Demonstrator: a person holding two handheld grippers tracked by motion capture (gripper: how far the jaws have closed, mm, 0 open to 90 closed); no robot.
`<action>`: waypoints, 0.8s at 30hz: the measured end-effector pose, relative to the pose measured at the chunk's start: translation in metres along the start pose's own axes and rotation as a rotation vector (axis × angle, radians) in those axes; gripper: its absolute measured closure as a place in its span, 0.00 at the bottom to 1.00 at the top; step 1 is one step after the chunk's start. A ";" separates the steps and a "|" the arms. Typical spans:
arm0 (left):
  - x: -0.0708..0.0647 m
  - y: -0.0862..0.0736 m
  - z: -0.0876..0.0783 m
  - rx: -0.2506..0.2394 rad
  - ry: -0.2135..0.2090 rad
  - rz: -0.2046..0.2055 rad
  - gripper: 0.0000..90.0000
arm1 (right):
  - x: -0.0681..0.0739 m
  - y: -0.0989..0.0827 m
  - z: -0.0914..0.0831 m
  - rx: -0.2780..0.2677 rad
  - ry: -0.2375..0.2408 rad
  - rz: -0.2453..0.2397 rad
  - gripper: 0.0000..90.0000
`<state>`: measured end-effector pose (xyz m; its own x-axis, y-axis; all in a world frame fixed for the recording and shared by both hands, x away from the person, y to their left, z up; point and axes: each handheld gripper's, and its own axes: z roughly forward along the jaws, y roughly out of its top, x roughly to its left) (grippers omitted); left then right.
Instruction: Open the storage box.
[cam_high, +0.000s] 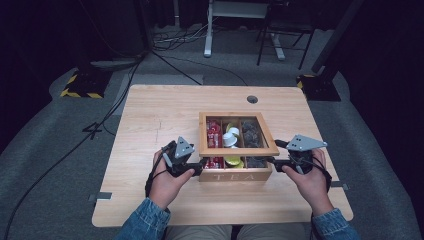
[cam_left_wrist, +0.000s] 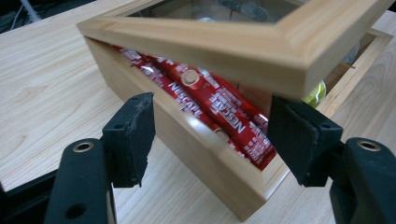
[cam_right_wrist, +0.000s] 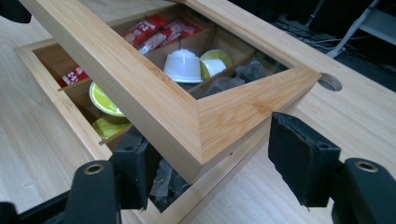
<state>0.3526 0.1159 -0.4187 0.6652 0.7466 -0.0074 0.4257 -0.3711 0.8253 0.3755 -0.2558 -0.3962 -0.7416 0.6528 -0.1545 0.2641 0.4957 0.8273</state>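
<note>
Plainly, red sachets (cam_left_wrist: 219, 109) read "NESCAFE"; the box (cam_high: 235, 176) front reads "TEA".

Showing a light, pale-grained wooden table (cam_high: 150, 125) with rounded corners, standing on grey carpet. Carrying one thing directly: a rectangular light-wood box with a glass-paned lid and "TEA" on its front wall (cam_high: 235, 176), sitting toward the near edge, roughly midway between the left and right edges. Showing a small round cable hole (cam_high: 252, 99) close to the far edge, right of centre.
</note>
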 end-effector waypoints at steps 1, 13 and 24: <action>0.000 0.000 0.000 0.000 0.000 0.000 0.36 | 0.000 0.000 0.000 0.000 0.000 0.000 0.39; 0.023 -0.021 -0.021 0.021 0.090 -0.073 0.36 | -0.015 0.025 -0.006 -0.040 0.005 -0.015 0.38; 0.035 -0.063 -0.037 0.061 0.156 -0.095 0.36 | -0.035 0.046 -0.006 -0.105 0.027 0.008 0.39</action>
<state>0.3264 0.1856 -0.4503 0.5195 0.8544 0.0079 0.5213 -0.3242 0.7894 0.4097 -0.2593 -0.3498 -0.7561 0.6405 -0.1341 0.2051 0.4266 0.8809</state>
